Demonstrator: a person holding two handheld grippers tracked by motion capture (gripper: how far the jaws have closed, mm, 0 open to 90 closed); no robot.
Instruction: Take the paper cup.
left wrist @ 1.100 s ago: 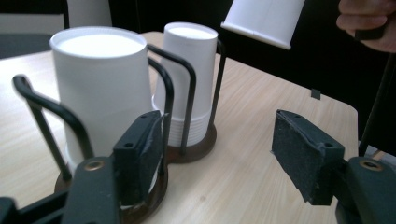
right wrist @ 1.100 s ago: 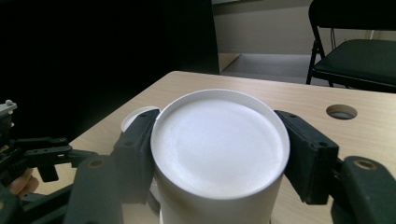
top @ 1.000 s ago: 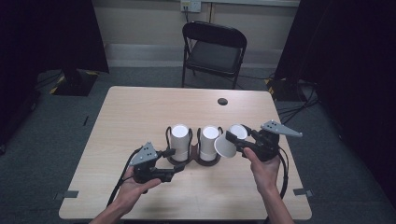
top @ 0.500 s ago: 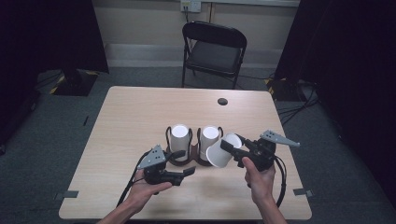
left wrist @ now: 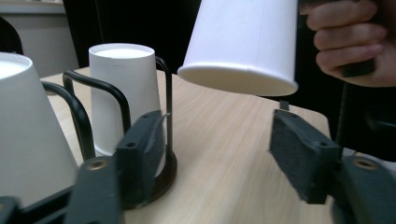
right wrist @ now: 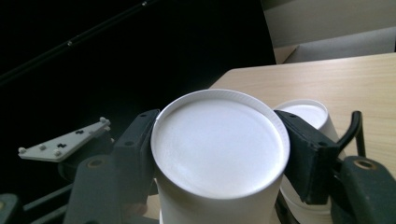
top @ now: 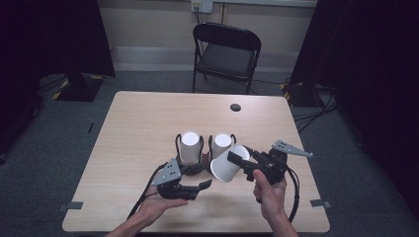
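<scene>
Two white paper cups stand upside down in a black wire holder [top: 203, 159]: one on the left [top: 190, 144] and one on the right [top: 222, 142]. My right gripper [top: 236, 160] is shut on a third white cup [top: 225, 168], held tilted just off the holder's right front, above the table. In the right gripper view the cup's base [right wrist: 219, 149] faces the camera between the pads [right wrist: 306, 154]. My left gripper [top: 203, 185] lies low in front of the holder, open and holding nothing. In the left gripper view the held cup [left wrist: 243, 42] hangs above the open jaws, with a holder cup [left wrist: 122, 93] behind the left pad [left wrist: 140, 154].
The wooden table [top: 138, 123] has a small dark round hole [top: 235, 107] near its far edge. A black folding chair [top: 225, 52] stands beyond the table. Cables trail from both grippers toward the near edge. Dark curtains hang on both sides.
My right gripper has drawn the cup off the holder's right side, toward the near edge and leftward. My left gripper has slid right, in front of the holder.
</scene>
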